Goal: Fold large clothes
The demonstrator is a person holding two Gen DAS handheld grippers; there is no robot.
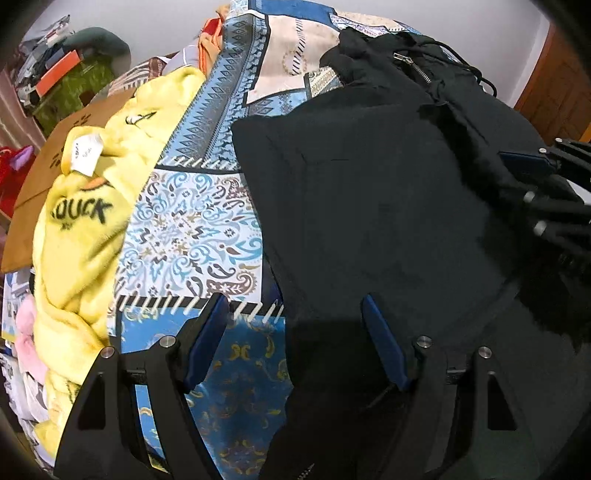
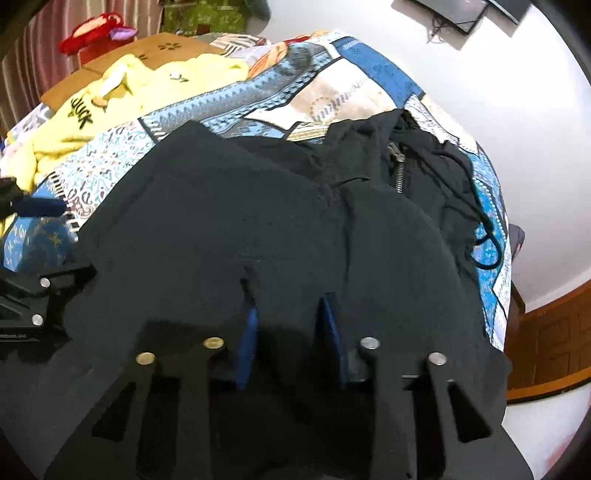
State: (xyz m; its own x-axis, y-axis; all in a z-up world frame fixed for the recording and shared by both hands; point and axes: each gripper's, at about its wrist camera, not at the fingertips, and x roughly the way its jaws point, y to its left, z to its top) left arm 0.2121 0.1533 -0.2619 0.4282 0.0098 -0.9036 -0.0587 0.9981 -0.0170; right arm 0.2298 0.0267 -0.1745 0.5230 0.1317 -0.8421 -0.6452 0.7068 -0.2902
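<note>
A black zip hoodie [image 1: 369, 206] lies spread on a blue patterned bedspread [image 1: 192, 229], zipper [image 2: 398, 173] and drawstring toward the far end. My left gripper [image 1: 291, 306] is open over the hoodie's left edge, one finger above the bedspread and the other above black cloth. My right gripper [image 2: 290, 306] has its blue pads close together with a puckered fold of the hoodie [image 2: 258, 221] pinched between them near the garment's right side. In the left wrist view the right gripper [image 1: 532, 162] shows at the right edge, black cloth bunched at its tip.
A yellow fleece garment [image 1: 81, 221] printed with "DUCK" lies heaped at the left of the bed, beside a brown cardboard box [image 1: 40, 177]. A red plush toy [image 2: 92, 31] sits behind it. White floor [image 2: 535, 147] and a wooden frame [image 2: 546, 339] lie to the right.
</note>
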